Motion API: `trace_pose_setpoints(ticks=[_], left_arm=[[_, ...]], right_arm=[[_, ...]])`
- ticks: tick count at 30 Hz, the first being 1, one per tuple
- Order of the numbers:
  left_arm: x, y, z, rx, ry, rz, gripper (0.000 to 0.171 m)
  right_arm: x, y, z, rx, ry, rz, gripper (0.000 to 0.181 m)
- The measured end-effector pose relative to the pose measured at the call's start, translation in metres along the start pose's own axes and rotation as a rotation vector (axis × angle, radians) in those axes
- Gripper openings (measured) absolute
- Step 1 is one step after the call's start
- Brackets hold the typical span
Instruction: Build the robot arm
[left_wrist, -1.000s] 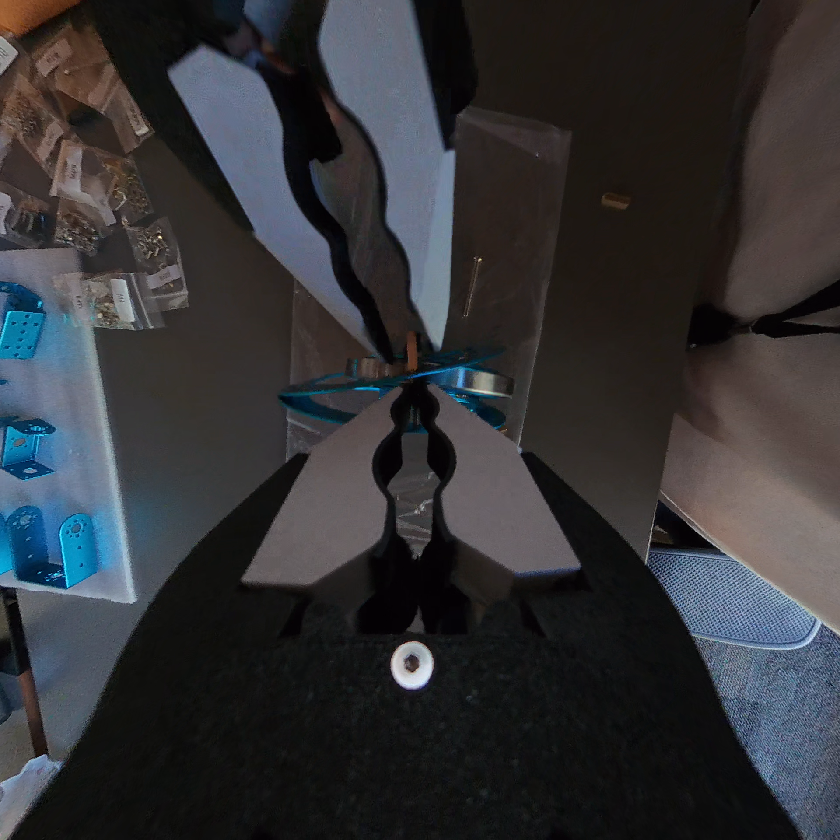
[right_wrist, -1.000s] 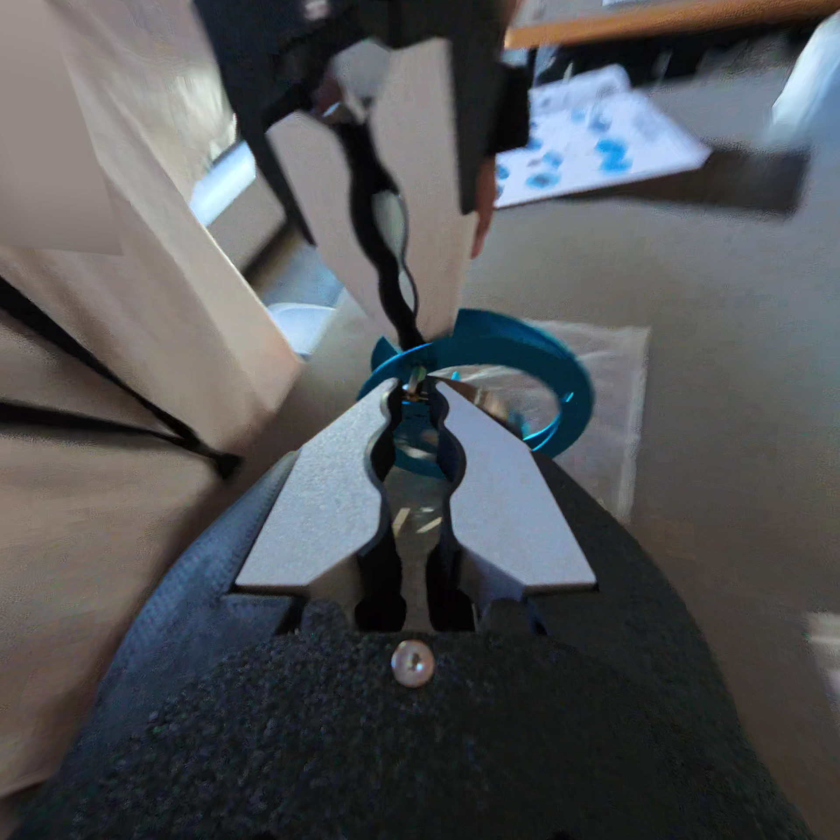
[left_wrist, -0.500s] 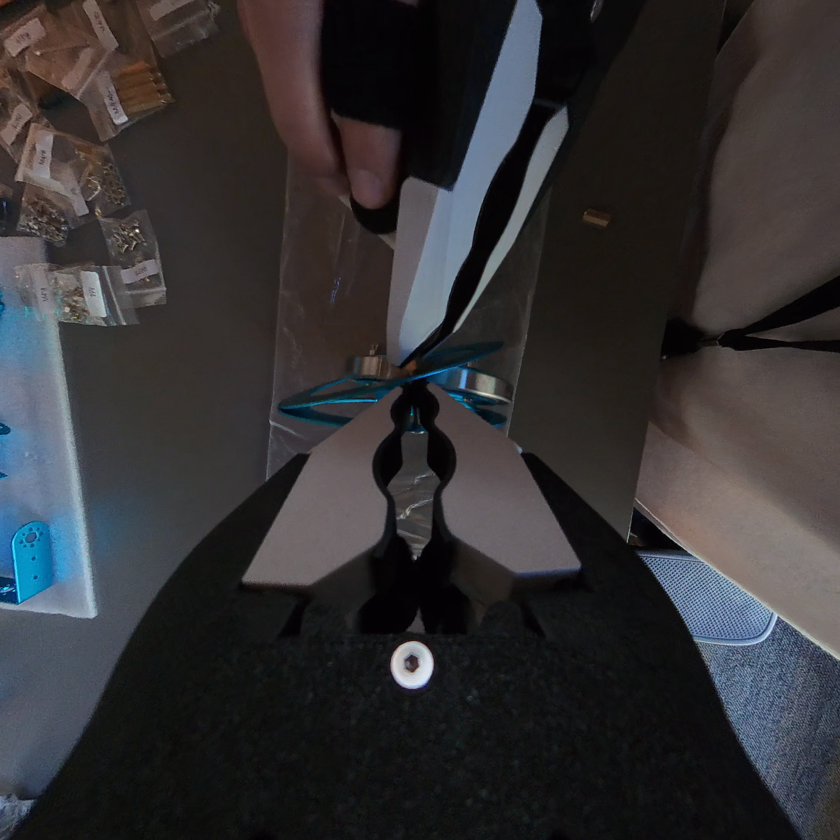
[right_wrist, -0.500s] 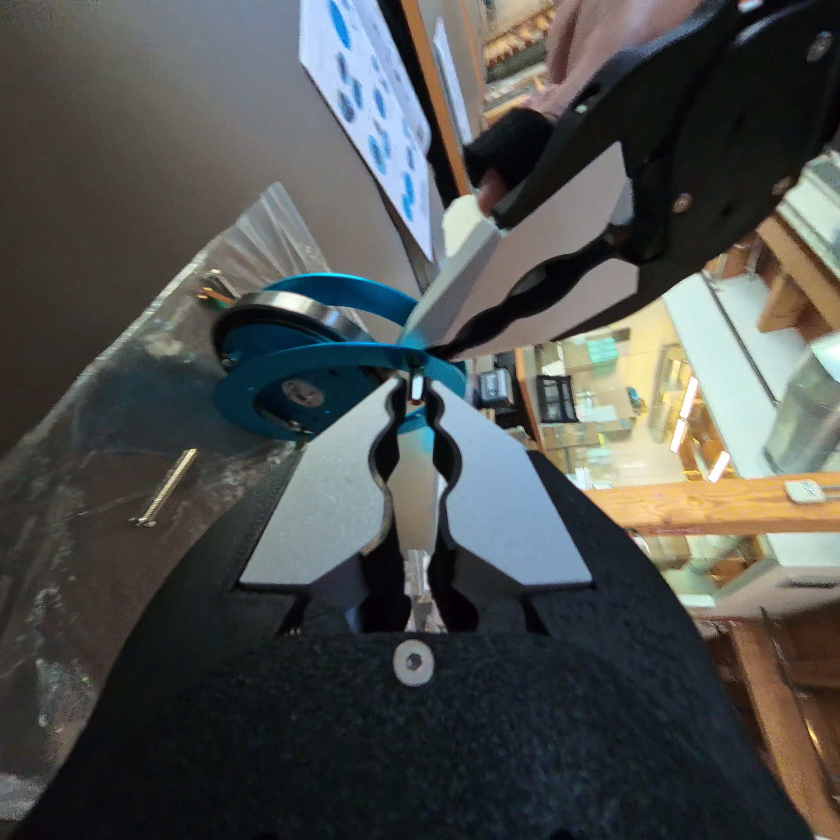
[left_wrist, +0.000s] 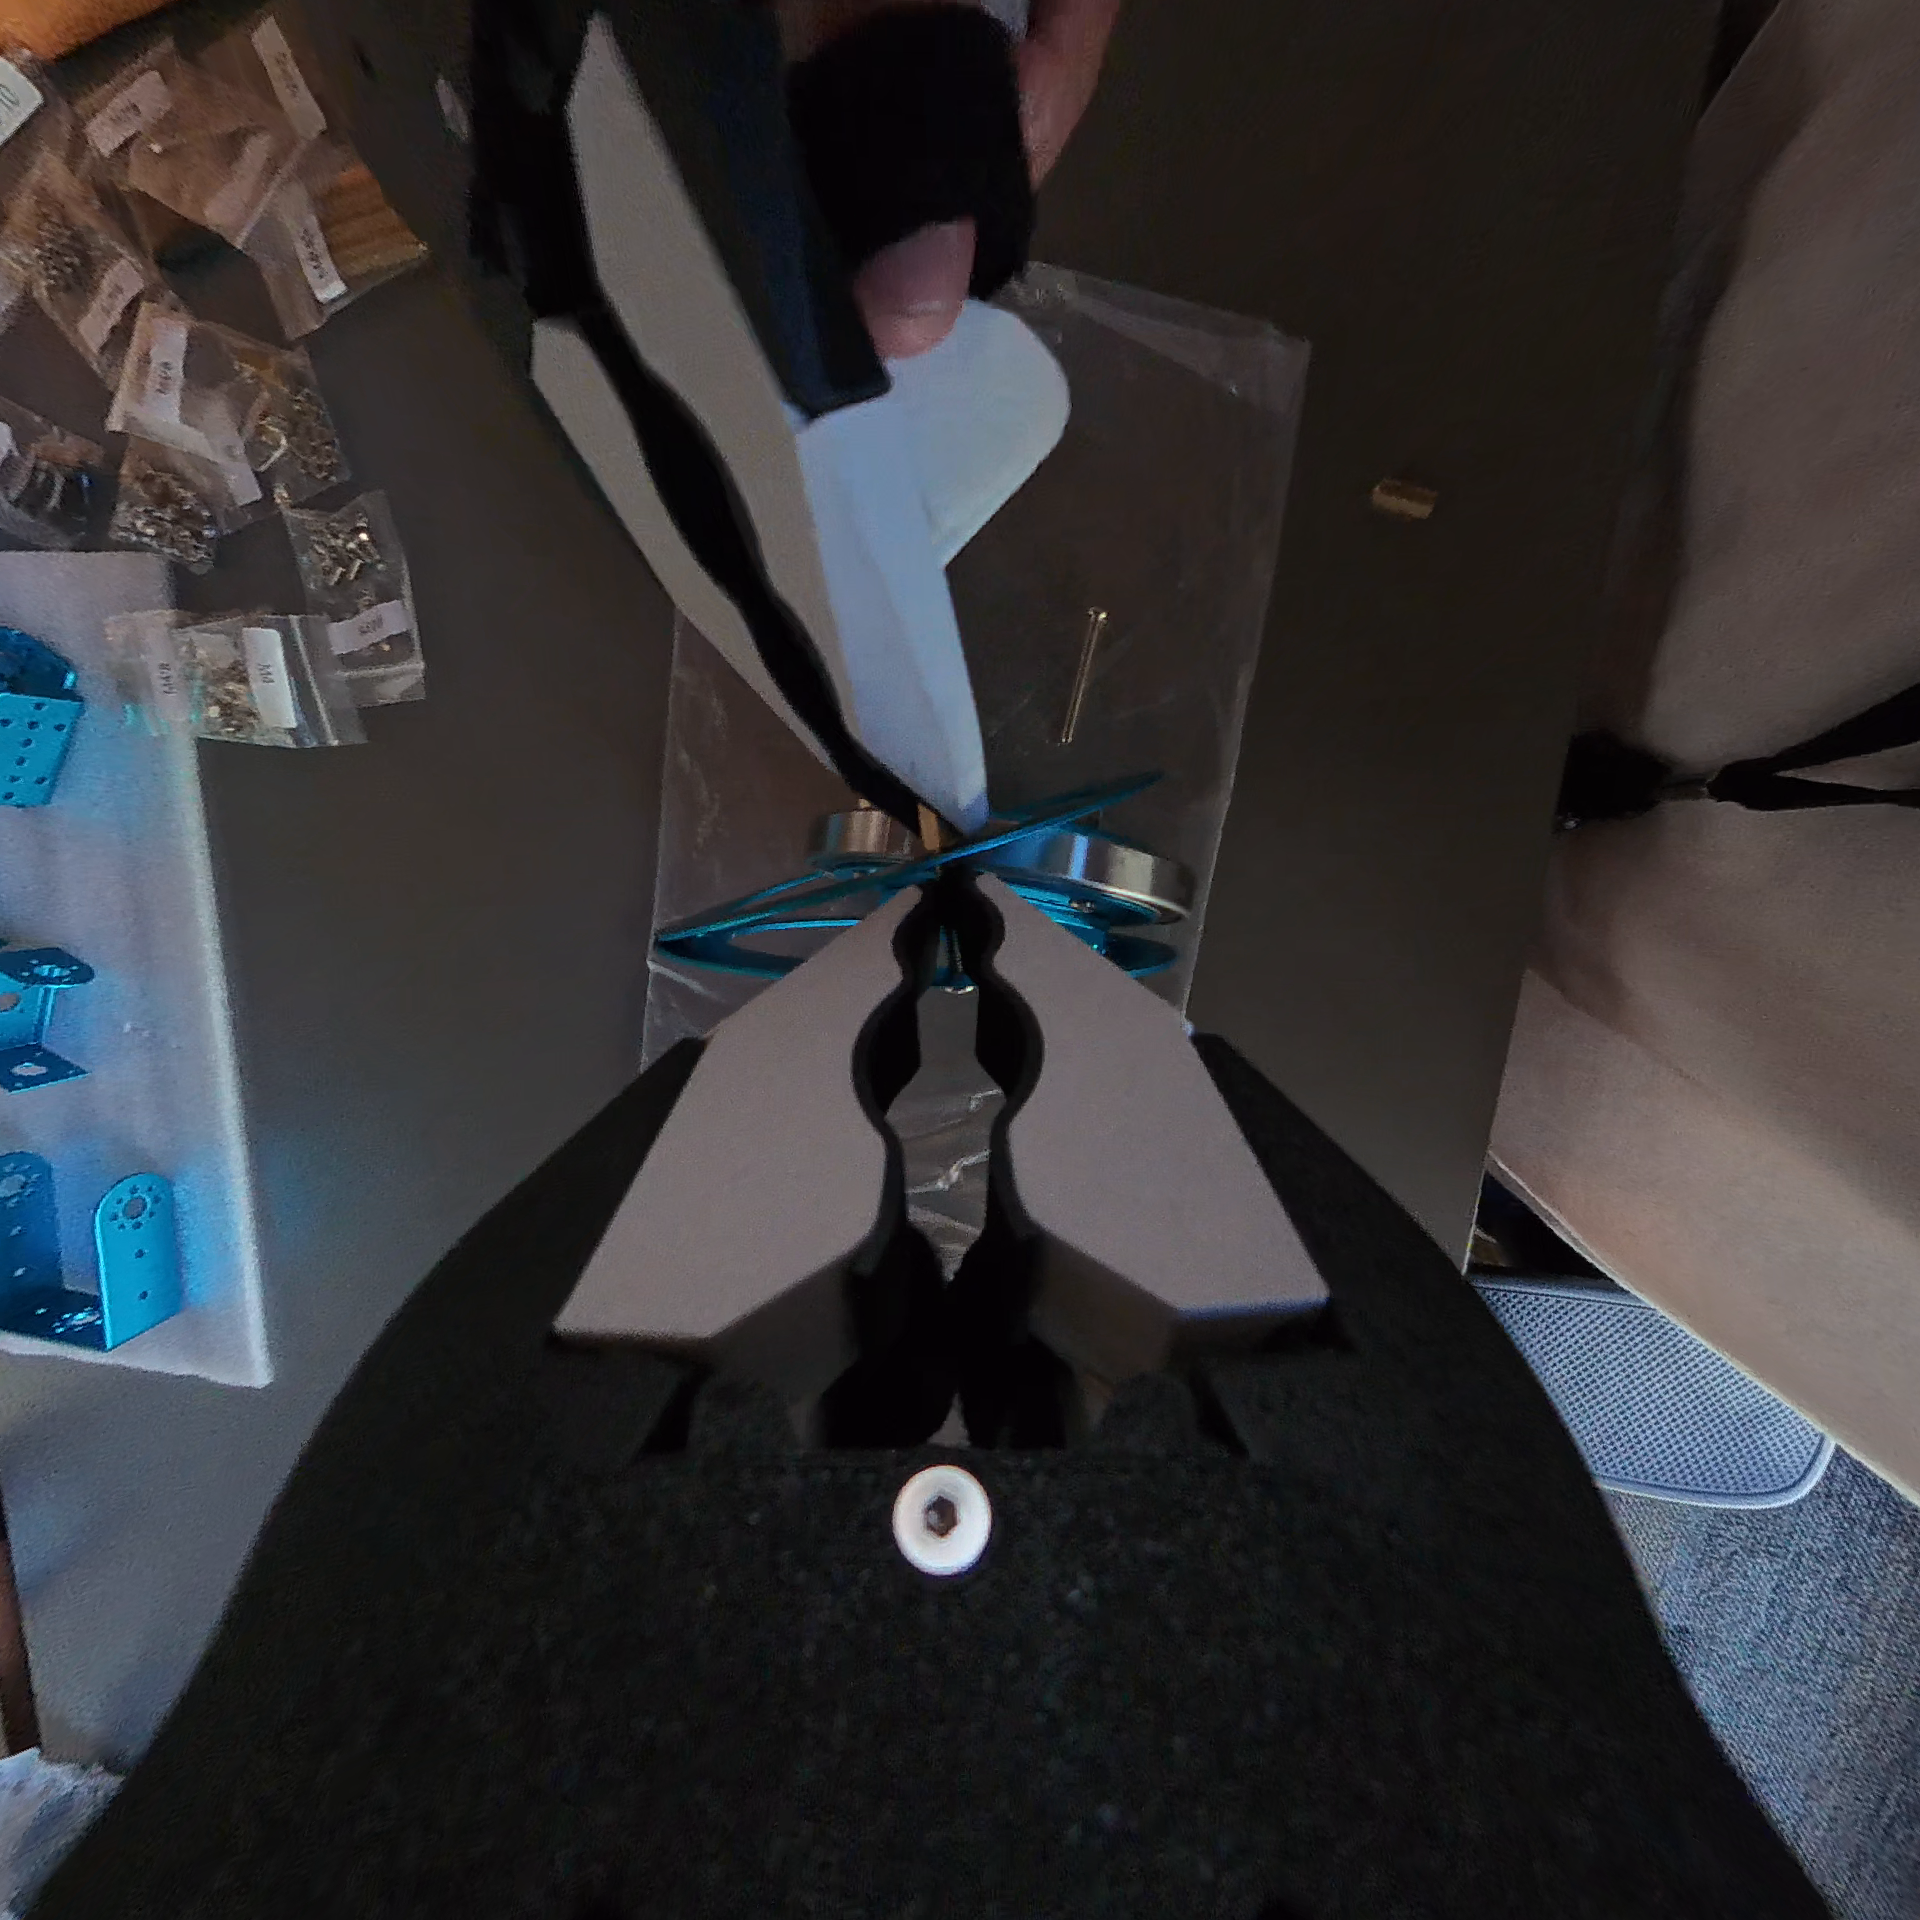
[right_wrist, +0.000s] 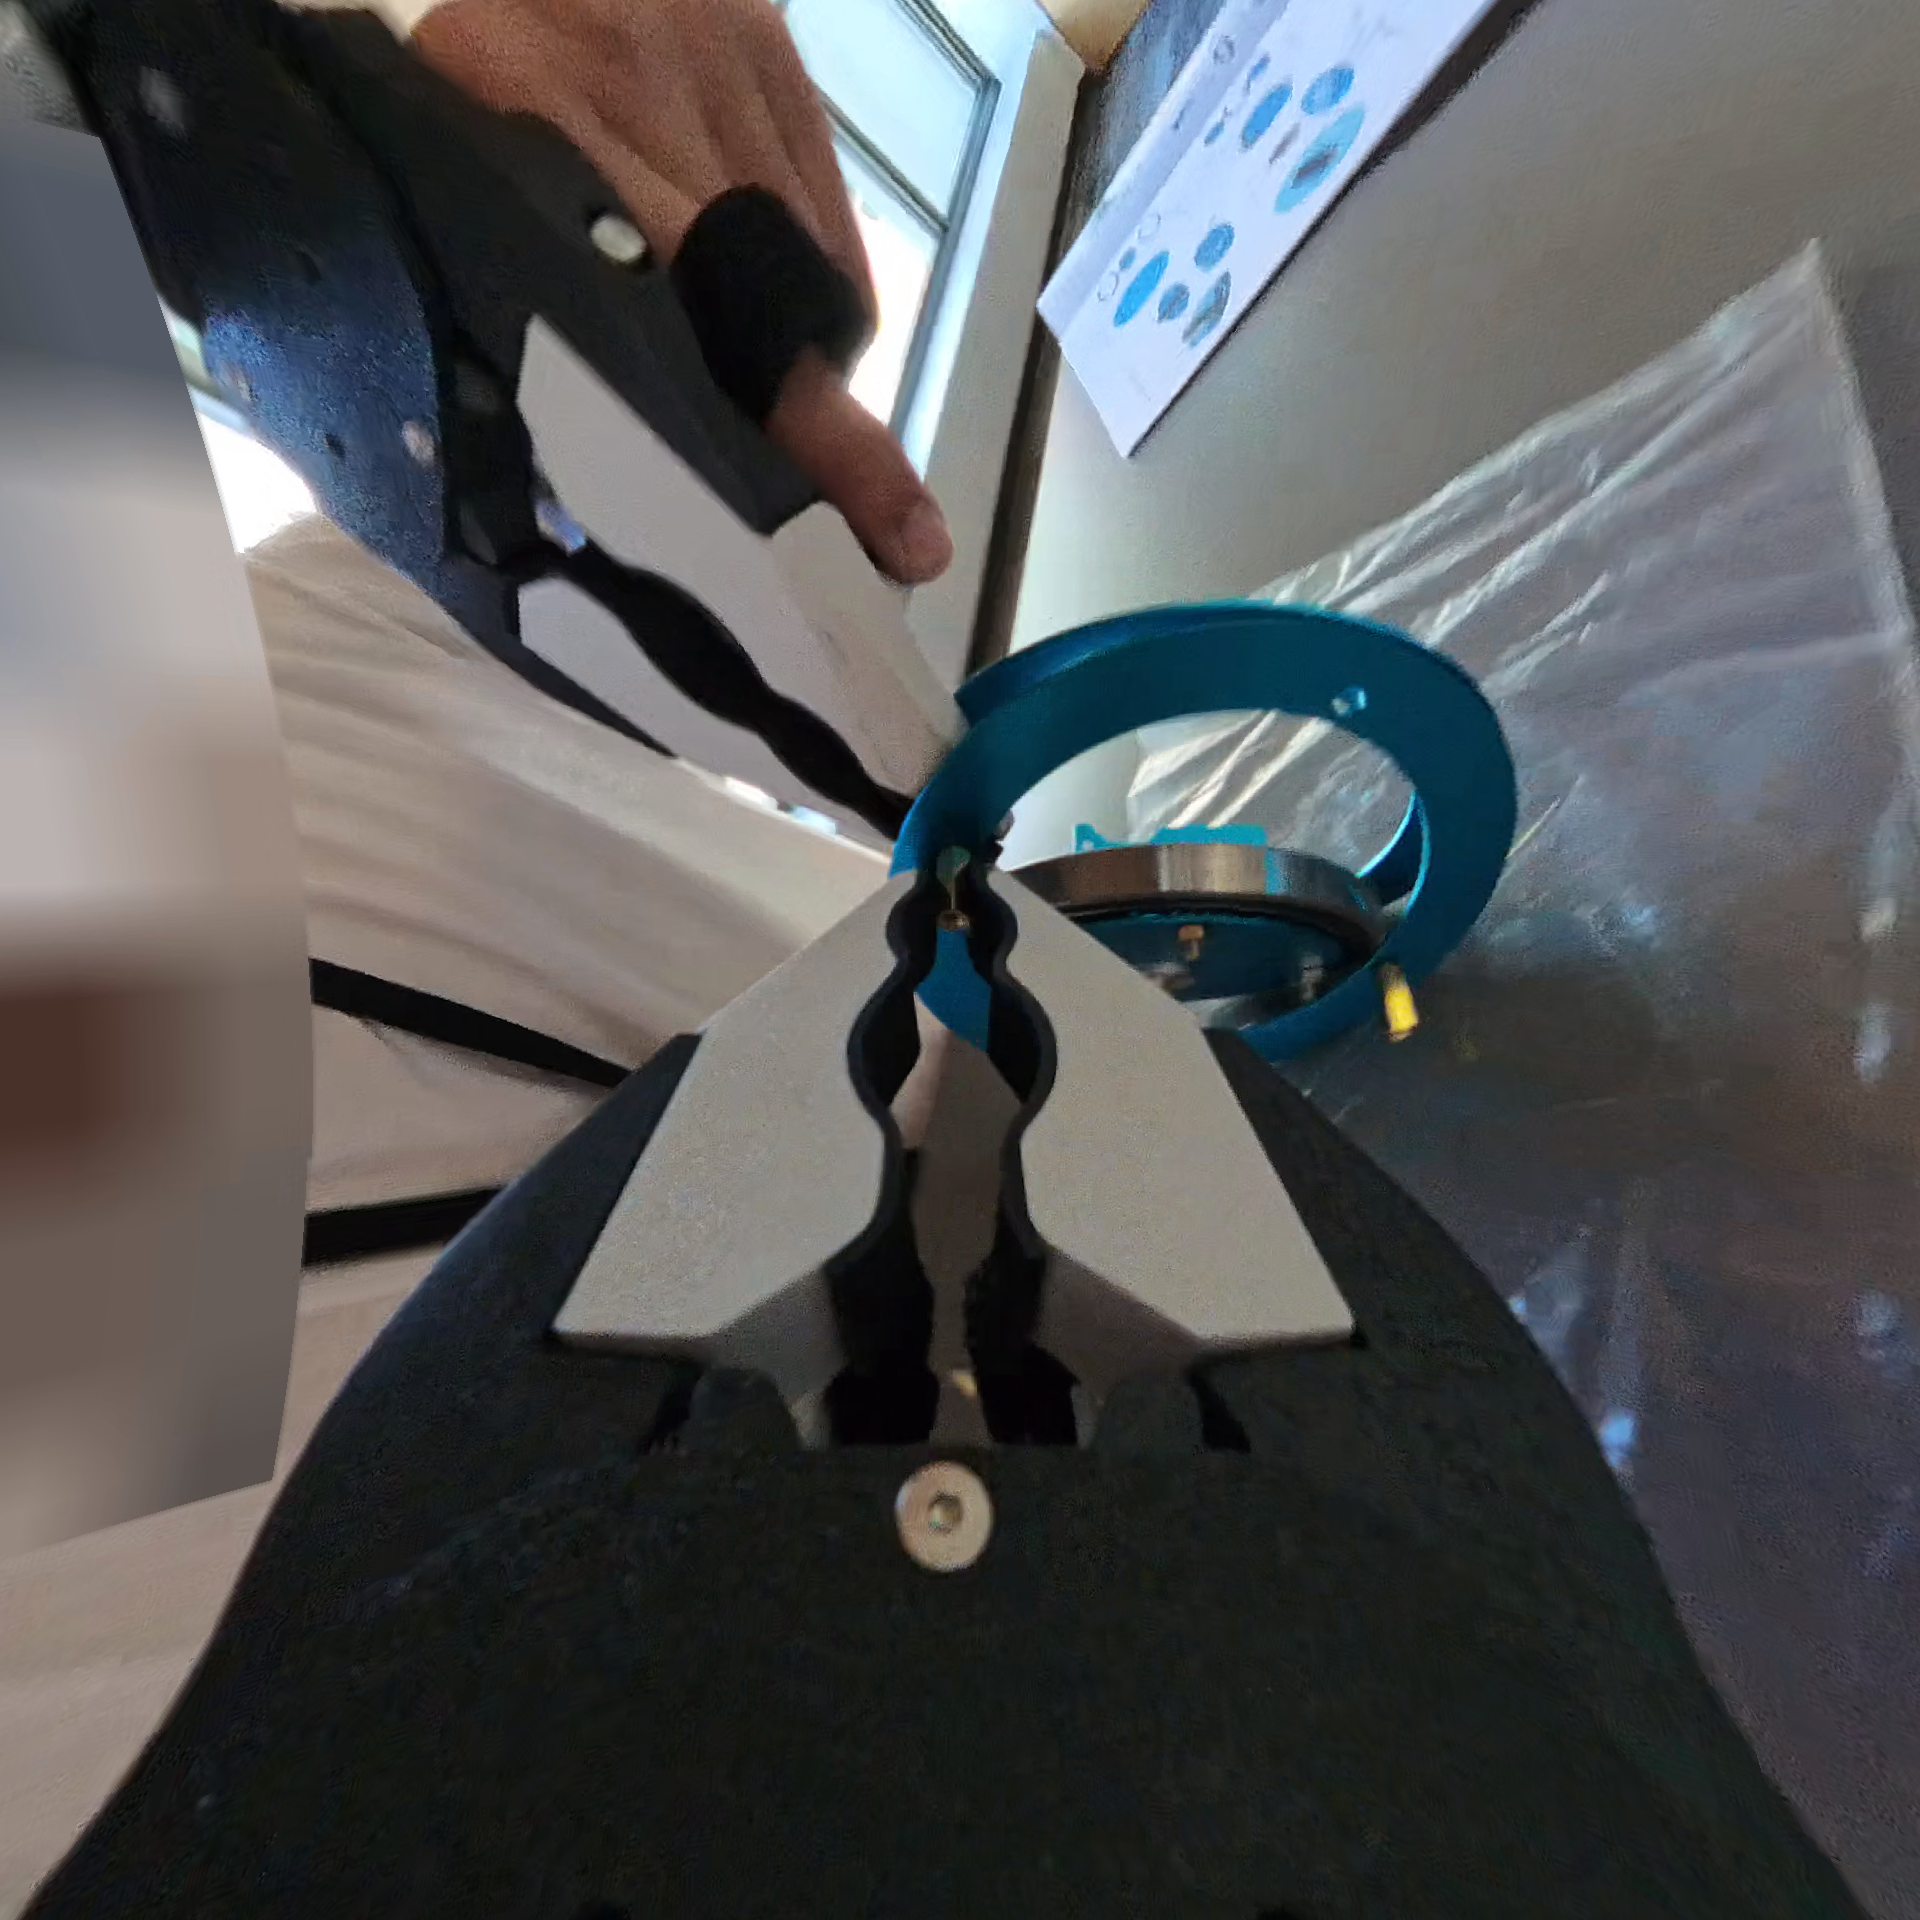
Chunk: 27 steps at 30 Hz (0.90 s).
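Note:
A blue metal ring plate (right_wrist: 1455, 790) is held tilted above a silver bearing (right_wrist: 1174, 873) that sits on a blue disc. My left gripper (left_wrist: 943, 896) is shut on the ring's near rim; it shows in the right wrist view (right_wrist: 920, 805) coming in from the upper left. My right gripper (right_wrist: 951, 883) is shut on a small brass standoff (right_wrist: 952, 864) at the same spot on the rim. In the left wrist view the right gripper (left_wrist: 940, 816) comes down from above, tip to tip with the left. The ring (left_wrist: 1039, 821) shows edge-on there.
A clear plastic bag (left_wrist: 1195, 416) lies under the parts, with a long screw (left_wrist: 1081, 675) on it. A loose brass standoff (left_wrist: 1403, 497) lies to the right. Bags of hardware (left_wrist: 208, 416) and blue brackets on white foam (left_wrist: 125, 1247) are on the left. A printed sheet (right_wrist: 1247, 177) lies farther off. The tips of both grippers are at nearly the same place.
My right gripper has swung round the ring's rim while staying shut on the standoff. My left gripper has kept its hold on the ring and barely moved.

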<state>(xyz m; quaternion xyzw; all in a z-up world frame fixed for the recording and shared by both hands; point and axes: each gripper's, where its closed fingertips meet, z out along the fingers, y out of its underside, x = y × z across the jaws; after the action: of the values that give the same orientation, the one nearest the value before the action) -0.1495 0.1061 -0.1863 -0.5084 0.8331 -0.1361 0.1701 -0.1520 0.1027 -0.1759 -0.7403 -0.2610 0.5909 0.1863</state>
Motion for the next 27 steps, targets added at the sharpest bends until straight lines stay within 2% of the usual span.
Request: trace_pose_setpoints(ticks=[2,5,7,9,12,15,17,21,24,26,27], left_arm=[[-0.001,0.001,-0.001,0.004,0.003,-0.008,0.002],[0.000,0.002,-0.001,0.008,0.016,-0.015,0.002],[0.001,0.002,-0.001,0.011,0.023,-0.019,0.002],[0.002,0.001,-0.001,0.017,0.031,-0.023,0.002],[0.001,0.002,-0.002,0.012,0.030,-0.026,0.002],[0.000,0.003,-0.002,0.011,0.034,-0.029,0.002],[0.004,0.003,-0.001,0.012,0.050,-0.026,0.002],[0.001,0.001,-0.001,0.011,0.014,-0.009,0.002],[0.001,0.000,-0.001,0.018,0.014,-0.015,0.002],[0.001,0.000,0.000,0.016,0.015,-0.019,0.002],[0.000,0.001,0.000,0.012,0.010,-0.018,0.002]], right_arm=[[0.002,-0.001,0.000,-0.005,0.150,-0.317,0.005],[0.010,-0.006,-0.008,-0.049,0.547,-0.932,0.026],[0.011,-0.008,-0.010,-0.094,0.765,-1.251,0.026],[0.016,-0.005,-0.006,-0.183,0.903,-1.452,0.025],[0.012,-0.006,0.000,-0.202,0.982,-1.580,0.020],[0.016,-0.008,-0.003,-0.250,1.030,-1.560,0.009],[0.017,-0.005,-0.002,-0.256,0.948,-1.388,0.004],[0.011,0.001,0.001,-0.141,0.507,-0.731,0.003],[0.002,0.002,0.002,-0.060,0.133,-0.134,0.004],[0.000,0.002,0.002,-0.020,-0.023,0.074,0.004],[0.001,0.002,0.003,-0.004,-0.034,0.062,0.004]])
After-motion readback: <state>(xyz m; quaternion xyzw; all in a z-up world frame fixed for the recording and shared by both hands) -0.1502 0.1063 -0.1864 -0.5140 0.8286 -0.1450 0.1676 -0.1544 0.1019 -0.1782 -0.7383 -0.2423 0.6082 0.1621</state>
